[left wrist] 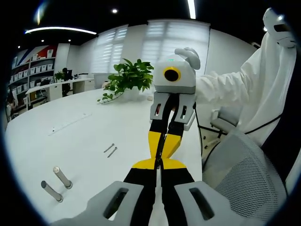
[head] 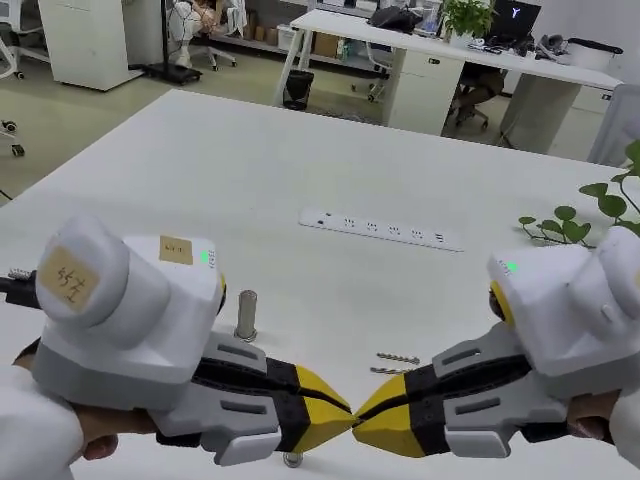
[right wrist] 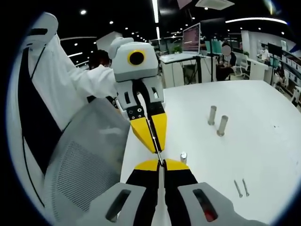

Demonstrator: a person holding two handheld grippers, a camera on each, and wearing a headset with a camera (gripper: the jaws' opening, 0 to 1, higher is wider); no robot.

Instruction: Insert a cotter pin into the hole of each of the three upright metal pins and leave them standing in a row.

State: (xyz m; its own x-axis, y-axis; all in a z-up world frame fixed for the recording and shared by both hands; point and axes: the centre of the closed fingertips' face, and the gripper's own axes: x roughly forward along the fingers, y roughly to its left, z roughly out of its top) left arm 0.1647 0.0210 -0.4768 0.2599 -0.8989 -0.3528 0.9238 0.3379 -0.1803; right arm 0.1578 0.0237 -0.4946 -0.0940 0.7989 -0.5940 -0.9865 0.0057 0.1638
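My left gripper (head: 340, 415) and right gripper (head: 362, 420) meet tip to tip low over the near table edge, both shut. In the right gripper view a thin cotter pin (right wrist: 155, 141) runs from the left gripper's closed yellow fingers (right wrist: 141, 129) down into the right gripper (right wrist: 161, 165). One upright metal pin (head: 246, 315) stands behind the left gripper, and another (head: 292, 459) peeks out under the tips. The right gripper view has a near metal pin (right wrist: 183, 157) and two farther metal pins (right wrist: 212, 114). Two loose cotter pins (head: 397, 362) lie on the table.
A white power strip (head: 380, 229) lies across the middle of the white table (head: 200, 170). A potted plant (head: 590, 215) stands at the right edge. A mesh chair (left wrist: 244, 174) and a white sleeve (left wrist: 225, 84) are close behind the grippers.
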